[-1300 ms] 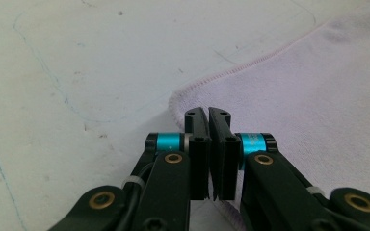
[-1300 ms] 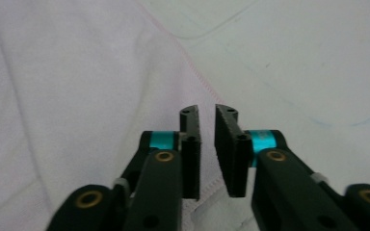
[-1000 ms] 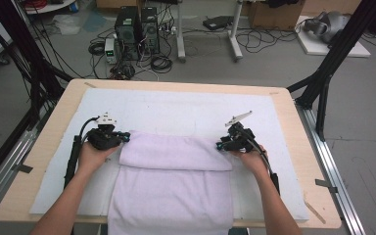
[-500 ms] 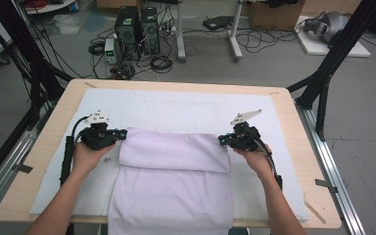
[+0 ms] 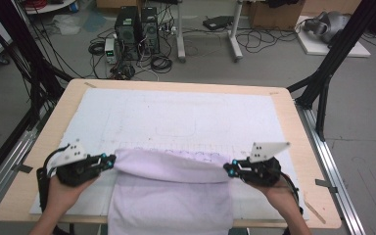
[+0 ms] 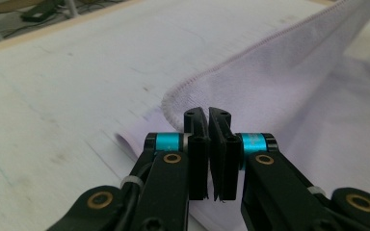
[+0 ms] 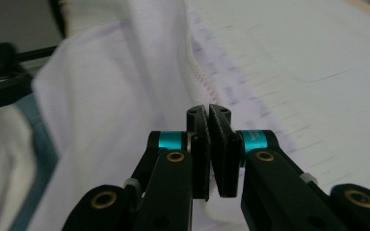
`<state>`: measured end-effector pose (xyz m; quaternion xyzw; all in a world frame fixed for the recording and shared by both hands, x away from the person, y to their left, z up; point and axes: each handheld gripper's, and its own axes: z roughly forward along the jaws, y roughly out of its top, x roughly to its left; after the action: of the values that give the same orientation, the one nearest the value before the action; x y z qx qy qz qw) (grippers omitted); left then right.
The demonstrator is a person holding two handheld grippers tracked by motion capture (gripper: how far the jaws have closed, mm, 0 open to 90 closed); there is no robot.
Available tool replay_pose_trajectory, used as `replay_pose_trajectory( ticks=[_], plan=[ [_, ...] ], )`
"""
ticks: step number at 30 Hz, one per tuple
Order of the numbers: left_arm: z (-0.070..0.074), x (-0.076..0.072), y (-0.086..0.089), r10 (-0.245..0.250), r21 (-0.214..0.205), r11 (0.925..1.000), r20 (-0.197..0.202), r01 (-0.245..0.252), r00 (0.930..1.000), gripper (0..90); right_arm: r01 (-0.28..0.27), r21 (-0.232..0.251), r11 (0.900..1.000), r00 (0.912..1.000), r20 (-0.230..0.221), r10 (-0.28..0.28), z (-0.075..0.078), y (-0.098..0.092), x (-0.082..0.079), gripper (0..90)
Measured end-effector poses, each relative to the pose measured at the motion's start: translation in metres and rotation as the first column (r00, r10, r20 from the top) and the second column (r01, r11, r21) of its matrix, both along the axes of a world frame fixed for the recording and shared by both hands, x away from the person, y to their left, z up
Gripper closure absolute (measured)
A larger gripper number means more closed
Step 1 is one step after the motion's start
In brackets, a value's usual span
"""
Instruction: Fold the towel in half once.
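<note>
Towel (image 5: pixel 171 191), pale lilac, lies at the near edge of the table (image 5: pixel 293 127) and hangs over it, its far hem lifted and stretched between my two tools. My left gripper (image 5: pixel 108 160) pinches the towel's left corner, and my right gripper (image 5: pixel 231 168) pinches the right corner. Only a thin bite of hem sits between each pair of jaws (image 6: pixel 192 103), so I judge an uneven pull could slip one corner free and skew the fold.

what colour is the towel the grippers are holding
Pale lilac towel with a stitched hem, clearest in the left gripper view.
</note>
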<state>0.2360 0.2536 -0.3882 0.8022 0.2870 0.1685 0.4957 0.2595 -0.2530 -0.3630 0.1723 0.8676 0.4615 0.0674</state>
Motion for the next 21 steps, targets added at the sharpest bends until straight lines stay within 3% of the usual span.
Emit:
replay_pose_trajectory(
  ticks=[2,4,6,9,14,16,19,21],
  plan=[
    [-0.004,-0.015,0.002,-0.036,-0.005,0.9993,-0.014,0.036,0.9992,80.2,-0.047,-0.013,0.9988,0.9988,-0.019,0.046,-0.003,-0.002,-0.016,82.8],
    [-0.005,-0.019,0.003,-0.06,-0.007,0.9982,-0.038,0.059,0.9975,67.8,-0.073,0.003,0.9973,0.997,-0.025,0.073,-0.004,-0.006,-0.023,77.8],
    [-0.004,-0.017,0.003,-0.057,-0.002,0.9984,-0.044,0.056,0.9974,60.1,-0.061,0.014,0.998,0.9977,-0.029,0.062,-0.004,-0.009,-0.022,74.9],
    [-0.002,-0.006,0.0,-0.04,0.01,0.9991,-0.04,0.041,0.9984,55.6,-0.013,0.0,0.9999,0.9994,-0.031,0.013,-0.007,-0.01,-0.008,68.9],
    [-0.006,0.03,-0.01,-0.003,0.024,0.9997,-0.042,0.004,0.9991,53.9,0.079,-0.038,0.9961,0.9959,-0.042,-0.081,-0.018,-0.008,0.029,62.0],
    [-0.01,0.046,-0.013,0.034,0.049,0.9983,-0.035,-0.032,0.9988,53.5,0.11,-0.066,0.9917,0.9928,-0.04,-0.113,-0.023,-0.005,0.045,59.3],
    [-0.019,0.069,-0.017,0.088,0.092,0.9923,-0.052,-0.083,0.9948,50.9,0.151,-0.129,0.9802,0.9872,-0.033,-0.156,-0.034,-0.001,0.065,53.8],
    [-0.026,0.083,-0.018,0.101,0.093,0.9914,-0.094,-0.093,0.9904,48.2,0.178,-0.142,0.9737,0.9804,-0.058,-0.188,-0.042,0.001,0.076,50.4]
  ],
)
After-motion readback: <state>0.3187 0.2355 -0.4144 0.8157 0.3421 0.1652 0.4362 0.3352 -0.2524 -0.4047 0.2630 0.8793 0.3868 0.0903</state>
